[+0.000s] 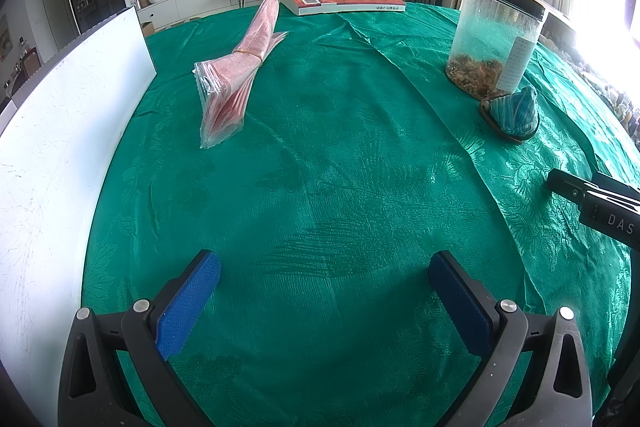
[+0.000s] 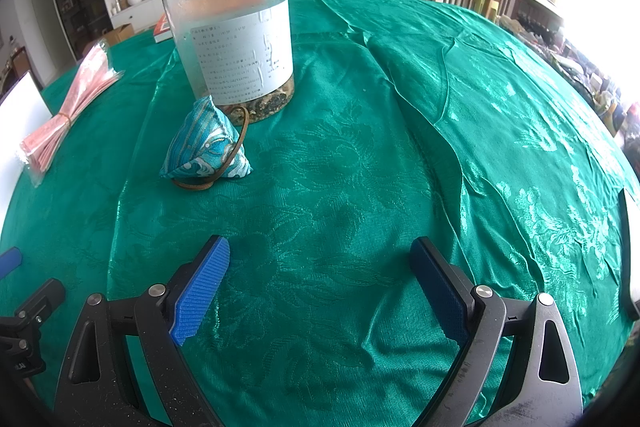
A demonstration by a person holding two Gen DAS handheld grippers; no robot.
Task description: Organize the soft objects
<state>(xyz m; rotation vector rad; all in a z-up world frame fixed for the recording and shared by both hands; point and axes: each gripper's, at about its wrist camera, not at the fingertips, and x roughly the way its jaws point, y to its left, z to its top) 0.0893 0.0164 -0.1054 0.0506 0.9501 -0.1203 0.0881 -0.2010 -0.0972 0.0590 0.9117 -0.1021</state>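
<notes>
Closest to us, the left gripper (image 1: 324, 267) and right gripper (image 2: 320, 251) both hover with fingers spread wide, holding nothing. Looks like we've barely started: the little blue fabric pouch (image 2: 206, 147) sits just in front of the plastic jar (image 2: 230, 35), and the bundle of pink bags (image 1: 236, 71) lies well apart across the bench (image 1: 340, 155), both untouched.

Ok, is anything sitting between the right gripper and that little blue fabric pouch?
Nothing visible does. The right gripper is open over bare green tablecloth, and the blue fabric pouch lies ahead to its left with only cloth between. The plastic jar stands just behind the pouch, not in the path.
</notes>
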